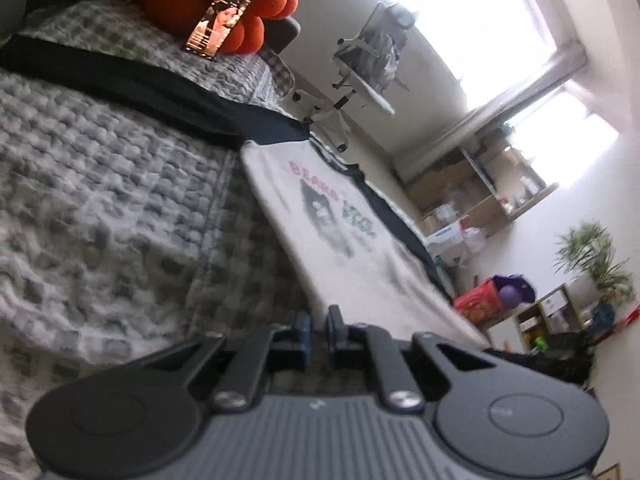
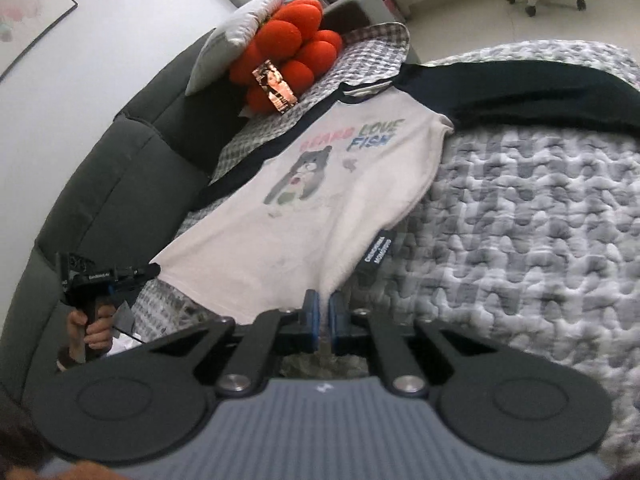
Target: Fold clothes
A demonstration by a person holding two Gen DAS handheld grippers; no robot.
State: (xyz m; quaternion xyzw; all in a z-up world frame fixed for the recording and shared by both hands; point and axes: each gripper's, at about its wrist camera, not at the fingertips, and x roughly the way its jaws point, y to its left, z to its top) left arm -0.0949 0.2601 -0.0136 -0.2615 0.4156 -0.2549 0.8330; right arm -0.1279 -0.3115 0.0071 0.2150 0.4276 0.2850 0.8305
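Observation:
A white T-shirt (image 1: 340, 232) with dark navy sleeves and a bear print lies face up on the grey quilted bed (image 1: 100, 200). My left gripper (image 1: 319, 330) is shut on one corner of its bottom hem. In the right wrist view the same T-shirt (image 2: 312, 216) spreads away from me, one navy sleeve (image 2: 520, 88) stretched out to the right. My right gripper (image 2: 323, 316) is shut on the other hem corner, near a dark side label (image 2: 378, 252). The left gripper (image 2: 154, 270) shows at the far hem corner, held by a hand (image 2: 92, 326).
An orange knotted cushion (image 2: 288, 48) with a picture card (image 2: 276, 86) leaning on it and a grey pillow (image 2: 240, 32) sit at the bed's head. A dark padded headboard (image 2: 100, 184) runs along the left. A white office chair (image 1: 368, 60) and shelves (image 1: 480, 192) stand beyond the bed.

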